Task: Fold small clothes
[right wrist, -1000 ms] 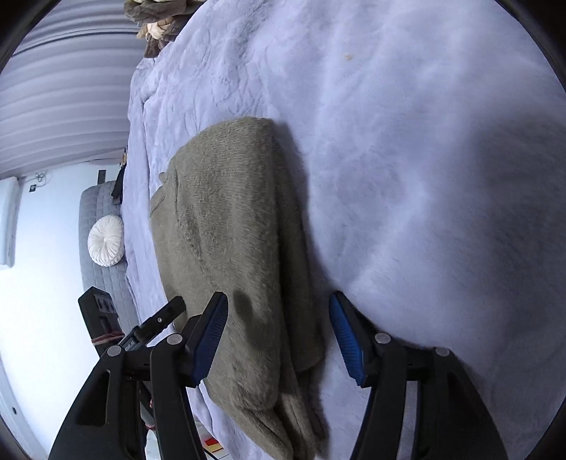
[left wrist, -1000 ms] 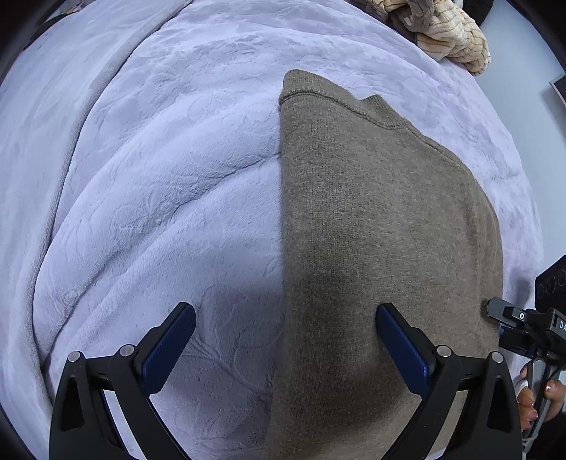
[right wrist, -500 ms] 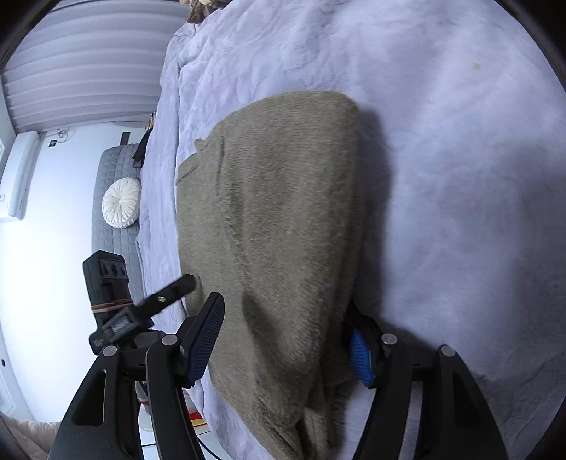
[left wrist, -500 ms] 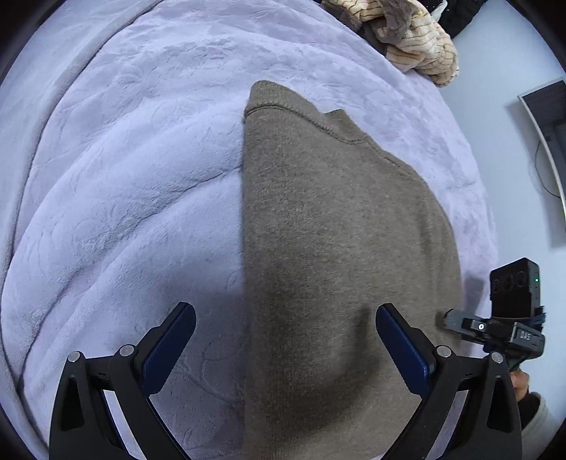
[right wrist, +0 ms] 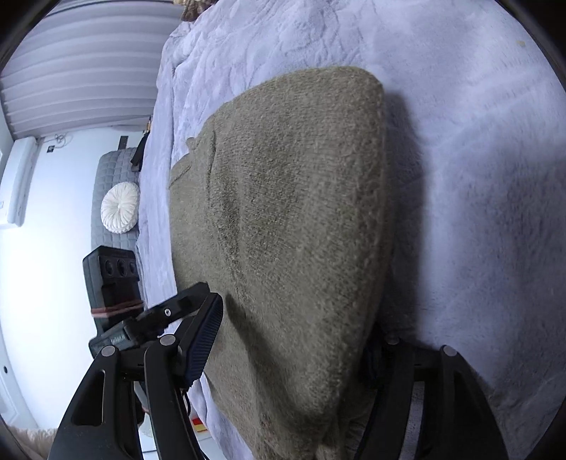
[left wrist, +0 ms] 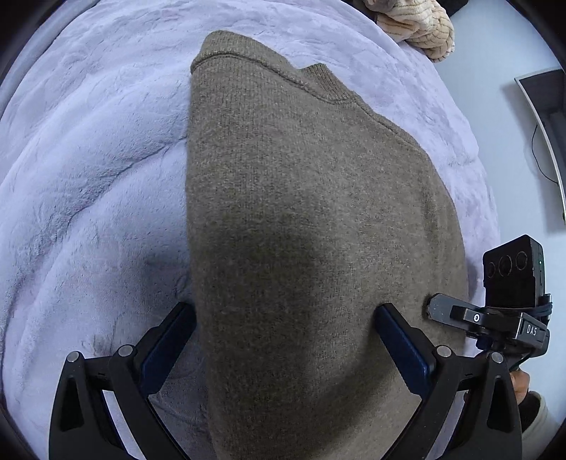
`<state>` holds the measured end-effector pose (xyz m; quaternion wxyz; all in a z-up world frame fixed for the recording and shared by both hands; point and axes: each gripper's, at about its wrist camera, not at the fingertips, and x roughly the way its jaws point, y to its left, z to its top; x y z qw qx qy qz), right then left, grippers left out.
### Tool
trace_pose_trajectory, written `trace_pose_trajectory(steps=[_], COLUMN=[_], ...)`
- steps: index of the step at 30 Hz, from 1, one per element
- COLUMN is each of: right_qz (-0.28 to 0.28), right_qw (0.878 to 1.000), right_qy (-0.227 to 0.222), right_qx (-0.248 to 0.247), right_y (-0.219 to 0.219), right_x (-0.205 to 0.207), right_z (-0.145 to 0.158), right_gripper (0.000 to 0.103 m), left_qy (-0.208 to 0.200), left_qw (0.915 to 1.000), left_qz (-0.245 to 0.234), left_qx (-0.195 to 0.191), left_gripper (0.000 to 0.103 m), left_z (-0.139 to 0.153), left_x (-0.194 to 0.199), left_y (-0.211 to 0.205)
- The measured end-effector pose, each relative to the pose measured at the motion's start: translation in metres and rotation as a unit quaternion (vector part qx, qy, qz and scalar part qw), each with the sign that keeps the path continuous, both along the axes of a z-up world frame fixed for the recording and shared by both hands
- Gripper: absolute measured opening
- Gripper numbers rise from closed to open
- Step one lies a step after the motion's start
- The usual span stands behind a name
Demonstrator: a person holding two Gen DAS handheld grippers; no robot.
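Observation:
An olive-brown knitted sweater [left wrist: 311, 212] lies folded lengthwise on a lilac plush blanket [left wrist: 88, 177], its neck end far from me. My left gripper [left wrist: 283, 329] is open, its fingers straddling the sweater's near end, the left finger at the folded edge. My right gripper [right wrist: 297, 336] is open too, astride the sweater [right wrist: 290, 212] from the other side; its right finger is tucked under the sweater's edge and mostly hidden. The right gripper also shows at the right of the left wrist view [left wrist: 495, 318].
A pile of beige and striped clothes [left wrist: 414, 24] lies at the far end of the blanket. In the right wrist view a grey seat with a round white cushion [right wrist: 120, 207] stands beyond the bed edge at left.
Both grippers have moved forward over the sweater's near end. The right gripper's right finger has slid under the sweater's edge; the left finger of the left gripper now touches the folded edge.

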<state>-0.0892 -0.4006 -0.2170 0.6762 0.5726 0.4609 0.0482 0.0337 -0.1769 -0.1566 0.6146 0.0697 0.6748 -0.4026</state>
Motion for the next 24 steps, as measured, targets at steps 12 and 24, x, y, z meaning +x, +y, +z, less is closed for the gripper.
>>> trace_pose_trajectory(steps=[12, 24], right_qz=[-0.05, -0.05], right_qw=[0.997, 0.994], right_qy=[-0.024, -0.058], right_qx=[0.048, 0.08], right_y=[0.004, 0.052], right_x=[-0.016, -0.039], right_z=[0.017, 0.064], right_gripper=[0.033, 0.033], left_qy=[-0.015, -0.007], left_qw=[0.9995, 0.9987], left_qz=[-0.001, -0.001], left_qx=[-0.027, -0.05], left_gripper=[0.054, 0.054], left_z=[0.04, 0.085], left_x=[-0.013, -0.027], left_y=[0.013, 0.104])
